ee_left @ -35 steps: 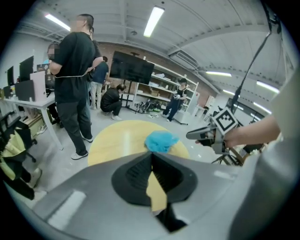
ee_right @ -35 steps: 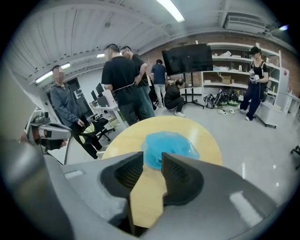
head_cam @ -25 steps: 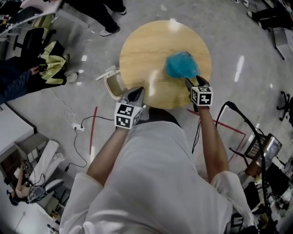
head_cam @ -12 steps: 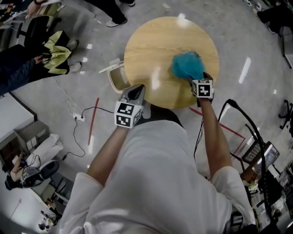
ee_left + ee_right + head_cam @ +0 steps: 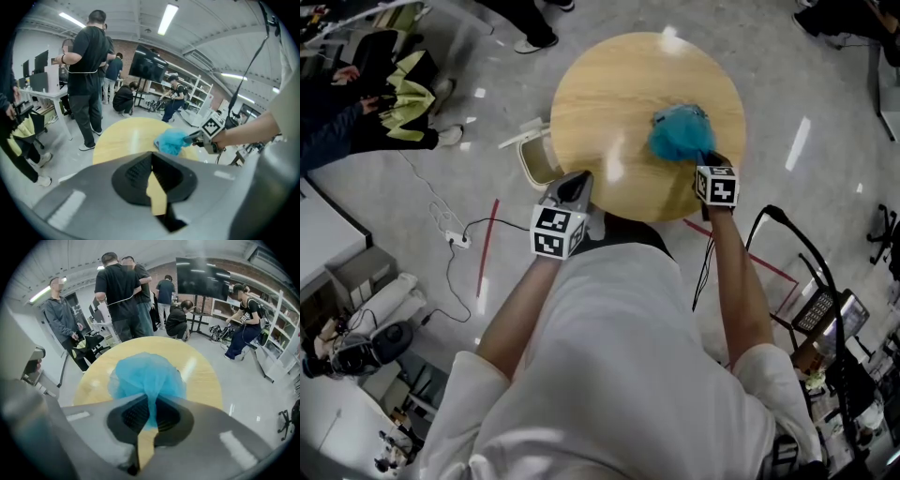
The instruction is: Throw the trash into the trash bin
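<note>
Your right tongs (image 5: 705, 161): the jaws have just been closing and now sit clamped on the near edge of the crumpled blue wad of thin gauzy material (image 5: 680, 133). In the right gripper view a pinched tuft runs down between the pads. The wad rests on the round pale wooden table (image 5: 609, 89), right of centre and towards your side.

Your left tongs (image 5: 575, 190): jaws together with nothing between them. They hover over the table's near edge, well apart from the wad.

Handling, as a judgement: the wad looks very light, soft and springy. It should lift without effort, but it will likely droop and sway, and a thin tuft can slip free. Your hold is on an outer fold only, so a deeper bite into the bunched middle would be safer.

The cream plastic trash bin (image 5: 532, 171) stands on the floor at the table's left edge, lid flipped open, near the left tongs. The tabletop covers part of its mouth, so you cannot tell how full it is. The wad's far side is hidden from the right gripper view, and it is hard to make out whether it is one piece or several.
</note>
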Available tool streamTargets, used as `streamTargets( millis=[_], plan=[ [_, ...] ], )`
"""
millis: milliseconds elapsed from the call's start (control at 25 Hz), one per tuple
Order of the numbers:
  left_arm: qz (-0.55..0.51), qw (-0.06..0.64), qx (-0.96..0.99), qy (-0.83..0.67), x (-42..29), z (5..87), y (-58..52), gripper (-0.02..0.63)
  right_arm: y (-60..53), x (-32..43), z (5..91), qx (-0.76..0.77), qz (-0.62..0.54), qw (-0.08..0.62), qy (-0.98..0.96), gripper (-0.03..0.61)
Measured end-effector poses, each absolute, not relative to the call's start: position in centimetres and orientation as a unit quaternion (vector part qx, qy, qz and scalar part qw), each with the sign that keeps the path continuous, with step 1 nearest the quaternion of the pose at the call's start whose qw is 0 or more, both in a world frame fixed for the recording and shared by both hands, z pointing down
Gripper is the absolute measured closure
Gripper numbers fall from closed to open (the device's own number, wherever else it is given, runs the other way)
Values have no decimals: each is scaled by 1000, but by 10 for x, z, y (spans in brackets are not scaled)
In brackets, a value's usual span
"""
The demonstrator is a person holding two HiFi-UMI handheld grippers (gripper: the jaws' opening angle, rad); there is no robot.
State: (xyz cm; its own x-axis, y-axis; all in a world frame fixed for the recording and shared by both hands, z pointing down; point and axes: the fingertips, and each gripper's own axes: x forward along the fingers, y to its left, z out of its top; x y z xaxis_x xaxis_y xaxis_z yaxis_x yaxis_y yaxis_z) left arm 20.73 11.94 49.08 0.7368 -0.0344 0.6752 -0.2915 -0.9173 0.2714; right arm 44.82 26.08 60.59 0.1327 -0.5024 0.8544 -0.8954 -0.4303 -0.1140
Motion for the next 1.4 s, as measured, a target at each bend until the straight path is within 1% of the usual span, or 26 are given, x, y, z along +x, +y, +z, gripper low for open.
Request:
streamTargets(
  millis=[680,920,1400],
  plan=[
    [335,166,924,-84,189,479,138,611,260,412,545,732,383,173,-537,575],
    [325,163,927,-95,178,472,138,611,260,398,533,730,372,166,-549,575],
    [301,169,928,-137,134,457,139,611,251,370,504,722,346,171,-574,575]
  ],
)
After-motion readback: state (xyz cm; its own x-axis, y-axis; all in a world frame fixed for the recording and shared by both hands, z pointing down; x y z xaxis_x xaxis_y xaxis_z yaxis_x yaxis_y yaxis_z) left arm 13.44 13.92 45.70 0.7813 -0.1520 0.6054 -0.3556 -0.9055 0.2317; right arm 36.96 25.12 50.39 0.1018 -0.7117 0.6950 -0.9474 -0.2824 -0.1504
